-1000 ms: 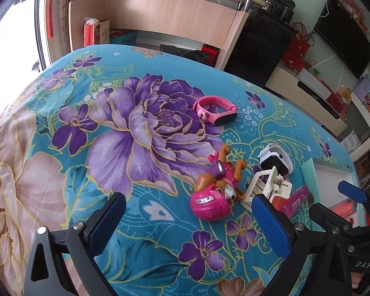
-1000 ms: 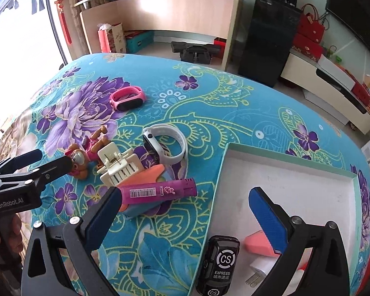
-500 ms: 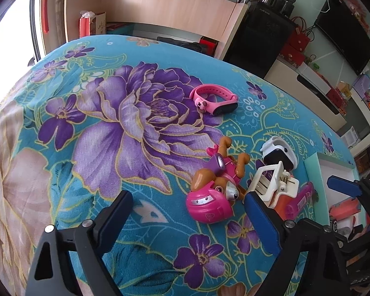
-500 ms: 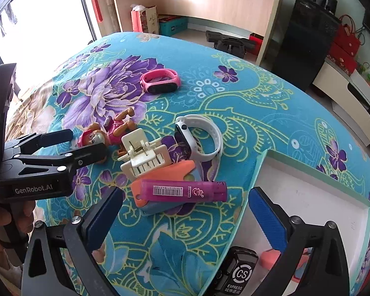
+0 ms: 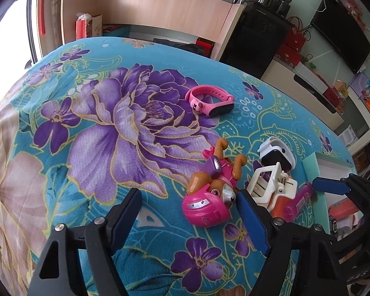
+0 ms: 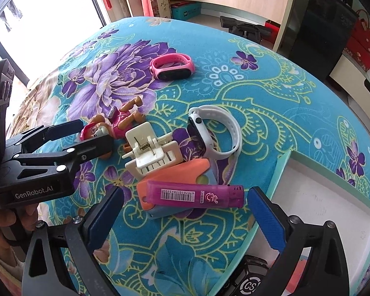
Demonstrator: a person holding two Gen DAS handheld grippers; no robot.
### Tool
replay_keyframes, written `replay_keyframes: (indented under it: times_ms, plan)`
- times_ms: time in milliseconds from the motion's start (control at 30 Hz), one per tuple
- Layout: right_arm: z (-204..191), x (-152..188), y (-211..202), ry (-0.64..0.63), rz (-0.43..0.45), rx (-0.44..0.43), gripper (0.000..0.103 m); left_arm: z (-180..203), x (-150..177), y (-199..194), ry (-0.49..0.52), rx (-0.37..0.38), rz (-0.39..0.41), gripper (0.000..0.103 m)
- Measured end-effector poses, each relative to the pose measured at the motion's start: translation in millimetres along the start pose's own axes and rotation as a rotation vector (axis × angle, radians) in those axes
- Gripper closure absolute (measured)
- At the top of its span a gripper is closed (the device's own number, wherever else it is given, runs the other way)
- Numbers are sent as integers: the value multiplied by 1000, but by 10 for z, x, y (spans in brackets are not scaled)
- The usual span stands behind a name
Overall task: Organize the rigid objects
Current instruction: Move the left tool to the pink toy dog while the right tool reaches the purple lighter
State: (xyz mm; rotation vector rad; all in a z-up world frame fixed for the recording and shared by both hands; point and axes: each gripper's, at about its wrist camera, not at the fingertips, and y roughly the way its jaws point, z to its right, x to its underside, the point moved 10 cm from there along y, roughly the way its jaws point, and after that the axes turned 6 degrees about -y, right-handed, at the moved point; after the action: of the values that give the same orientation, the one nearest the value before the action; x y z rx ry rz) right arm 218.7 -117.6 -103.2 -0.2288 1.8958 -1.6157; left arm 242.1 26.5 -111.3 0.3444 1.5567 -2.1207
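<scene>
A toy dog [image 5: 209, 192] in a pink helmet lies on the flowered cloth between the fingers of my left gripper [image 5: 188, 219]. Its jaws are closing; the right pad is close to the toy's head and the left pad is well clear. From the right wrist view, the left gripper [image 6: 93, 134] straddles the toy dog [image 6: 111, 125]. My right gripper [image 6: 185, 212] hangs open just above a purple lighter [image 6: 194, 194], which lies on an orange flat piece [image 6: 180, 175]. Beside them are a cream hair claw [image 6: 150, 150] and a white smartwatch [image 6: 214, 133].
A pink wristband [image 6: 171, 66] lies apart, farther back on the cloth. A white tray with a teal rim [image 6: 281, 165] sits at the right and holds a black CS-marked item [image 6: 249, 283] and other small things. A hand [image 6: 9, 219] holds the left gripper.
The left jaws have narrowed around the toy dog. The right gripper has shifted left from over the tray toward the pile and sunk, so the lighter now sits between its fingers.
</scene>
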Motion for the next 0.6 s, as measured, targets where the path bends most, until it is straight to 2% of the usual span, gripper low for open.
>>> replay_keyframes:
  times_ms: [167,267,333,433,533,600]
  plan:
    - [41,-2,49,21,-23,-13,4,12,-7,11,3,2,2,24]
    - [53,11,68,30,-33,-25,14,26,-9,22,7,4,3,25]
    - [58,17,68,34,-35,-30,14,39,-8,25,11,6,4,25]
    - [42,29,77,38,-45,-34,15,52,-7,33,17,7,6,33]
    - [2,32,85,46,-45,-69,25,66,-4,38,21,17,5,42]
    - [2,33,80,50,-47,-74,25,88,4,44,28,23,3,49]
